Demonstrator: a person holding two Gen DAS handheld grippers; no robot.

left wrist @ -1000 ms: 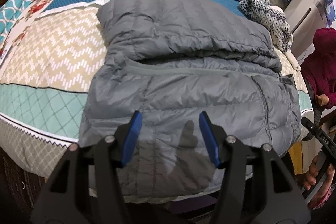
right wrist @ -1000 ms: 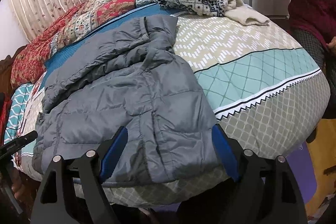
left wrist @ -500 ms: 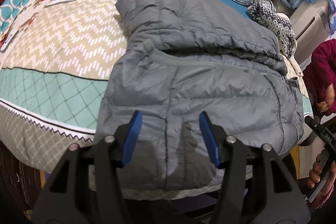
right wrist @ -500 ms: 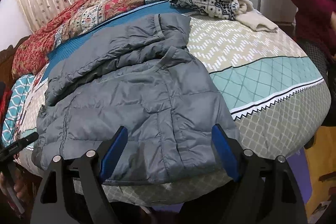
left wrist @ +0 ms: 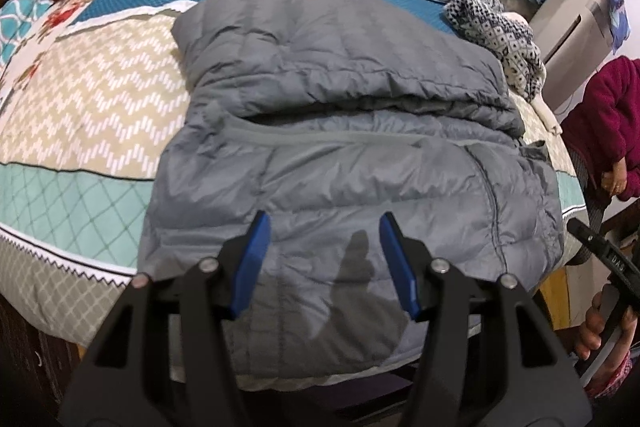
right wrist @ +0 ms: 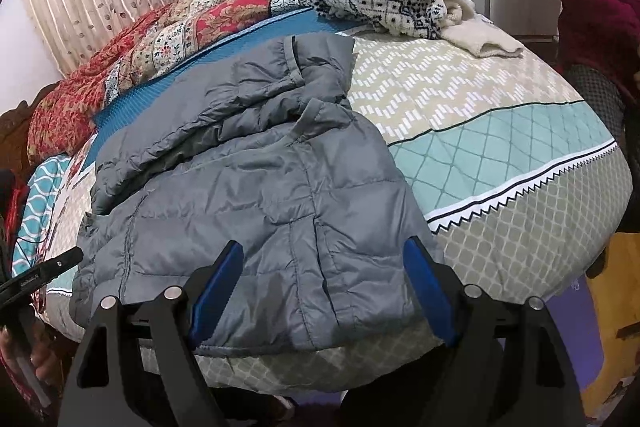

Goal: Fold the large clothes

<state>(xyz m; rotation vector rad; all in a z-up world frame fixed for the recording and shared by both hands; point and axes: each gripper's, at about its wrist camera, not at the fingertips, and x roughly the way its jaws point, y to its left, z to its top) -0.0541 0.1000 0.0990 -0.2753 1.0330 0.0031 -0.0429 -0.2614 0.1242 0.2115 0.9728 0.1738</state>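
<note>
The grey jacket (left wrist: 352,163) lay partly folded at the bed's (left wrist: 80,115) near edge. Both the left gripper (left wrist: 324,263) and right gripper (right wrist: 324,291) hovered with jaws apart, holding nothing. Best to pinch the hem corners evenly before lifting.

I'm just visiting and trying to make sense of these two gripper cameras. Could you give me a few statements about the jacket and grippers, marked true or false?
1. The grey puffer jacket lies on the bed. True.
2. The left gripper is clamped on the jacket. False: its jaws stand apart above the hem, gripping nothing.
3. The right gripper is open. True.
4. The black-and-white patterned knit lies on top of the jacket. False: it sits apart, farther back on the bed.
</note>
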